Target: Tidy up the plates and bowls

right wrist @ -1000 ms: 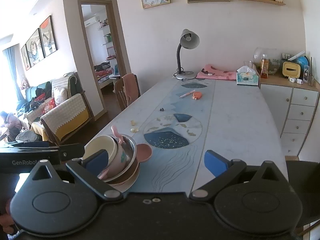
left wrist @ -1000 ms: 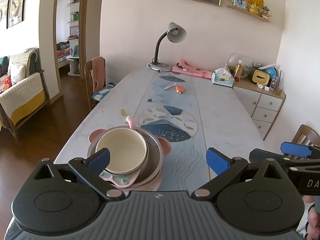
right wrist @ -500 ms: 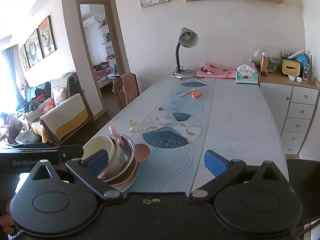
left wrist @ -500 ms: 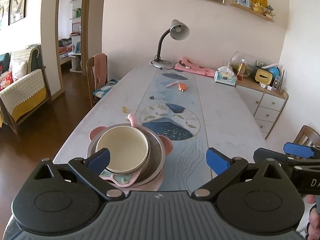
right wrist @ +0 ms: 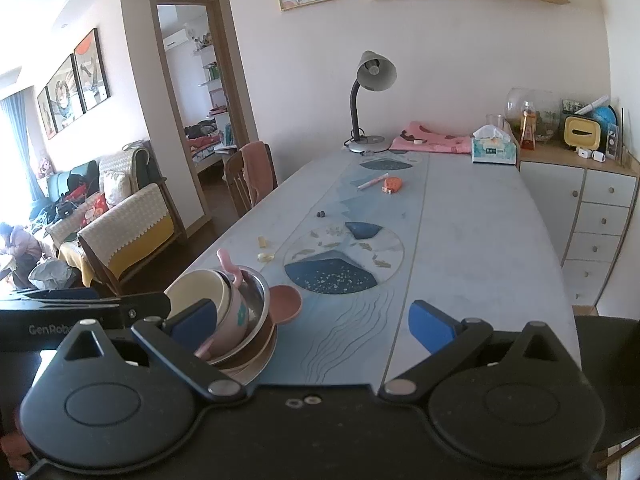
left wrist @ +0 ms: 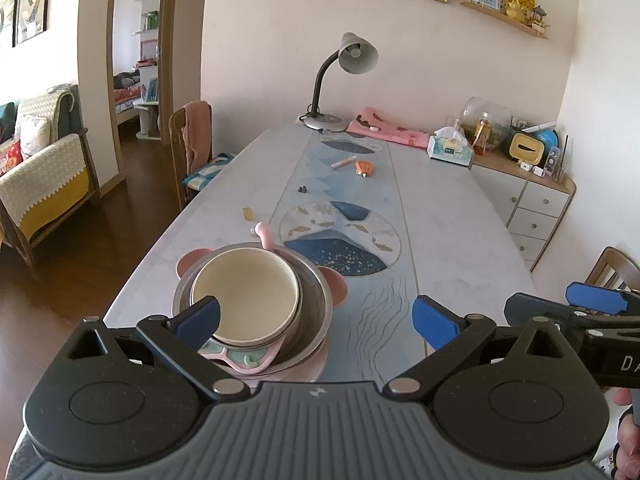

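Long surface (left wrist: 440,216) fills frame centre, runs to far wall

Dish stack lower left of frame, near front edge: pink plate (left wrist: 316,356) at bottom, metal bowl (left wrist: 316,300) on it, pink cup (right wrist: 236,312) tilted inside, cream bowl (left wrist: 248,292) on top

Judgement: stacking looks largely done; no loose dishes elsewhere; stack maybe needs moving, tilted cup straightening

Left gripper (left wrist: 316,316) fingers wide apart, empty, before stack

Right gripper (right wrist: 312,318) fingers apart, empty, stack at lower left

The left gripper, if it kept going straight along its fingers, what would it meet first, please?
Probably nothing close: the left gripper is open and points along the table over the blue runner. The stacked bowls lie beside its left finger, off the line. Height above the table is hard to judge.
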A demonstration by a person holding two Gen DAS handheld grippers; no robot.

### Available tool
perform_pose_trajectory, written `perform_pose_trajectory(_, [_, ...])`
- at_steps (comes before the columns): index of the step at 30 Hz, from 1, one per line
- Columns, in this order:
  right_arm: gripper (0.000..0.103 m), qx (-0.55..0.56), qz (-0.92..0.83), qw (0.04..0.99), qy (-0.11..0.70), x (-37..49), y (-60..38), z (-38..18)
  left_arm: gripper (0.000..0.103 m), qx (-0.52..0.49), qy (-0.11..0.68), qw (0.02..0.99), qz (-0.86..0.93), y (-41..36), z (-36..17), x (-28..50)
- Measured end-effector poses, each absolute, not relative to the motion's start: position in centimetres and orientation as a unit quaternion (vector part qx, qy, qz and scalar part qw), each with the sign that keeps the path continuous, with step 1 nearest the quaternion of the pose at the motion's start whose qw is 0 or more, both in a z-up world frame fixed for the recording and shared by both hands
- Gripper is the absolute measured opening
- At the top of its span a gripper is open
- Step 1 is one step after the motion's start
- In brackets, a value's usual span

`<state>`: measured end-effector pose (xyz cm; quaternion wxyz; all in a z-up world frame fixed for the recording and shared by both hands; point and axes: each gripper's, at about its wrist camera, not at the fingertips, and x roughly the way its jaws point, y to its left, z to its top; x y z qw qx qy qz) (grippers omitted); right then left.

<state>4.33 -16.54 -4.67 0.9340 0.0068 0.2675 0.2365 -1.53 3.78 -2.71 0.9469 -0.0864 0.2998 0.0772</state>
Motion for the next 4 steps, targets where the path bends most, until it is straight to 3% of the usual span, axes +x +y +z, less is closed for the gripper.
perform_pose_trajectory(4, [0.103, 0.004, 0.236, 0.933, 0.272, 4.59, -16.00, -4.86, 0.103, -0.089, 0.300, 0.947, 0.075, 4.32, -2.89, -1.13])
